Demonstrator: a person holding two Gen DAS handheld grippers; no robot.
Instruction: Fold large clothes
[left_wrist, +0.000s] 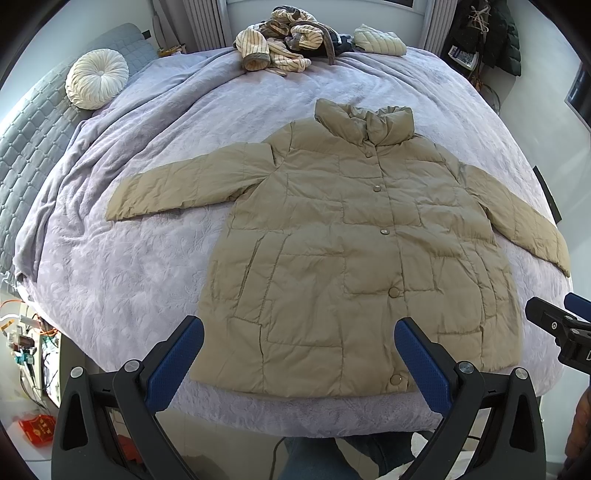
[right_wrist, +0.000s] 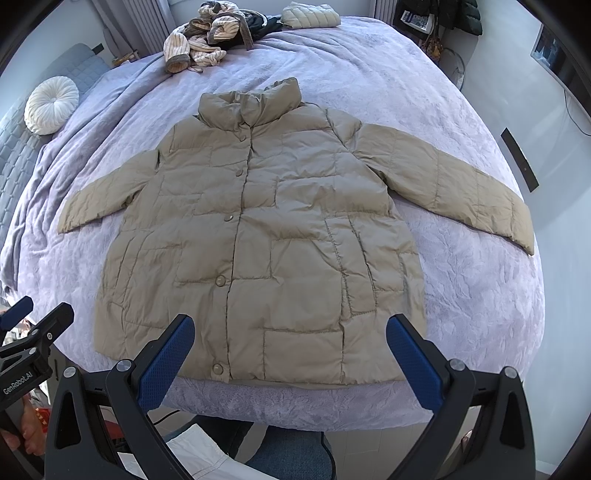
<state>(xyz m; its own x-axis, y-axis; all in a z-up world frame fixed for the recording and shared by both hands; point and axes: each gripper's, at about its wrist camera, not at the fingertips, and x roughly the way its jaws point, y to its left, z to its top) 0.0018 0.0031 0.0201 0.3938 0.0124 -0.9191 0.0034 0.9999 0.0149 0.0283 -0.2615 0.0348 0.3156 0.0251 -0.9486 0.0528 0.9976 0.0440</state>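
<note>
So, where you stand: the khaki quilted jacket (left_wrist: 332, 243) lies flat and face up on the lavender bedspread (left_wrist: 129, 258), buttoned, collar away from you, hem at the near edge of the bed, both sleeves spread out to the sides.
Left gripper (left_wrist: 299, 350): released, fingers wide apart, hovering over the hem on the jacket's left half and holding nothing.
Right gripper (right_wrist: 290, 349): likewise spread and empty, hanging above the hem on the right half.
Step in hand: by my reading no fold has been made, so you start with a sleeve.
How to do it well: take each sleeve near the cuff, pinch only the sleeve and not the bedspread under it, and lay it across the chest with the crease along the shoulder seam. The padding looks puffy, so press the air out before you let go.
Containers: none show in either view.
Far edge of the bed: a striped garment pile (left_wrist: 280, 40) and a folded pale puffer (left_wrist: 380, 40), well apart from the jacket.
</note>
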